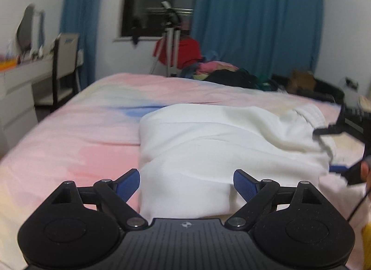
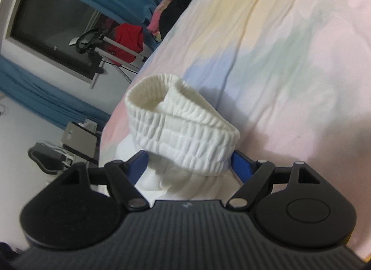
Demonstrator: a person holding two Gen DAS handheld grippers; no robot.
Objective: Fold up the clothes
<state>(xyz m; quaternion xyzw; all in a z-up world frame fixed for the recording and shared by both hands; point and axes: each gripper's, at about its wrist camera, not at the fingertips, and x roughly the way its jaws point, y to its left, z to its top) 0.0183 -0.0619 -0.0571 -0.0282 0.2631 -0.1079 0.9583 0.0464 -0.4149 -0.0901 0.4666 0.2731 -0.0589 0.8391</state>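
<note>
A white garment (image 1: 215,144) with a ribbed elastic waistband (image 2: 185,130) lies folded on the pastel bedsheet (image 1: 76,142). My left gripper (image 1: 186,183) is open, its blue pads either side of the garment's near folded edge. My right gripper (image 2: 190,165) is open too, its pads (image 2: 241,165) wide apart around the waistband end, which bulges up between them. In the left wrist view the right gripper (image 1: 343,149) shows at the right edge by the waistband.
A pile of mixed clothes (image 1: 227,72) lies at the bed's far side. A white desk (image 1: 20,89) and chair (image 1: 65,61) stand left of the bed. Blue curtains, a dark window and a red garment on a stand (image 1: 178,49) are behind.
</note>
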